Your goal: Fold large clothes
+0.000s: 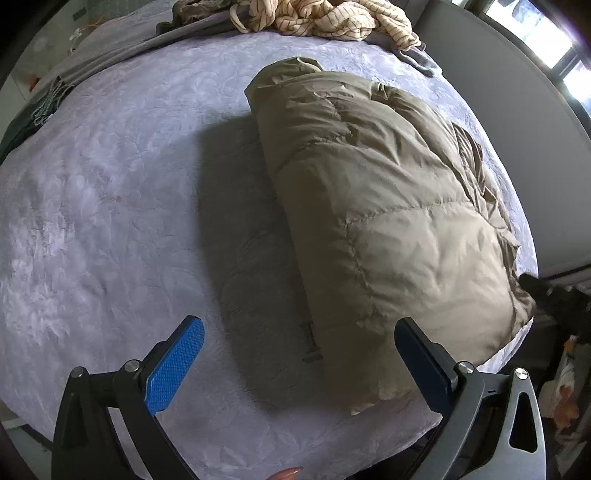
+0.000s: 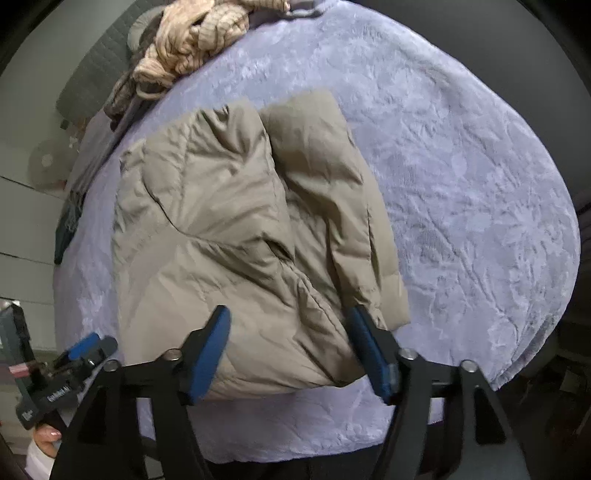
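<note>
**Puffer jacket folded, jaws clear of it**

Nearest us, at the bottom of the left wrist view, our left gripper [image 1: 299,354] stands with its jaws spread wide and nothing between them. Low in the right wrist view, our right gripper [image 2: 288,347] has its jaws parted too, straddling the jacket's near edge without pressing on it. Beyond them, the khaki puffer jacket [image 2: 221,229] lies mid-frame on the lavender bedspread [image 1: 110,203] as a compact bundle, a sleeve [image 2: 325,177] folded along its right side. We judge this garment essentially finished. At the top of the frame, a striped cream garment [image 1: 317,18] sits crumpled and likely comes next.
</note>
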### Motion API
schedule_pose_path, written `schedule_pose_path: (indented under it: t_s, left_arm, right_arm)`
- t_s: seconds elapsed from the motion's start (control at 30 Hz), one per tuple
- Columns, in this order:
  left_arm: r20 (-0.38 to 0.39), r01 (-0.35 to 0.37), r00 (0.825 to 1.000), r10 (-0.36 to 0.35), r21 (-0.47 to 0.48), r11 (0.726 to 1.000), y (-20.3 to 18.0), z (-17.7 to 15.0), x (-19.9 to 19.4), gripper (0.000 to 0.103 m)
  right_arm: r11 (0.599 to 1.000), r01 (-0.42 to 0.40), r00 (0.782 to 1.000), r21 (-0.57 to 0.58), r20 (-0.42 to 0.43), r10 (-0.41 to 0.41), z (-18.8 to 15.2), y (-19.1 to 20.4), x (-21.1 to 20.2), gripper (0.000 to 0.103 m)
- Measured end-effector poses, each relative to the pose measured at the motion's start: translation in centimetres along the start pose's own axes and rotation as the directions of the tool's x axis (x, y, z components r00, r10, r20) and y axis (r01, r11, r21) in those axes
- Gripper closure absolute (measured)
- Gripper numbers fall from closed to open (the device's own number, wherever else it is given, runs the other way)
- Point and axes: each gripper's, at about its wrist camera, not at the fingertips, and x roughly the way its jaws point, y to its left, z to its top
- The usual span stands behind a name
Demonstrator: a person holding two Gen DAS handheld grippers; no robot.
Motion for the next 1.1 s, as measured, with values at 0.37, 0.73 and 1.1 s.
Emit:
schedule_pose_path:
  t_s: [0.37, 0.73, 1.1]
  left_arm:
    - [-0.027, -0.031, 0.999, 0.029, -0.073, 0.997, 0.0, 2.3, 1.3, 0.0]
    - [-0.037, -0.038, 0.999, 0.034, -0.125, 0.991, -0.8, 6.2, 3.0, 0.0]
    - [-0.064, 0.124, 0.988, -0.139, -0.194, 0.973, 0.8, 8.8, 5.6, 0.0]
  right_arm:
    - [1.0, -0.011, 0.999, -0.021, -0.036, 0.01, 5.1, -2.1, 0.4, 0.018]
    - [0.996, -0.075, 0.989, -0.051, -0.135, 0.068, 10.9, -3.8, 4.4, 0.018]
    - [0.984, -0.178, 0.963, -0.002, -0.206, 0.174, 12.7, -6.2, 7.3, 0.017]
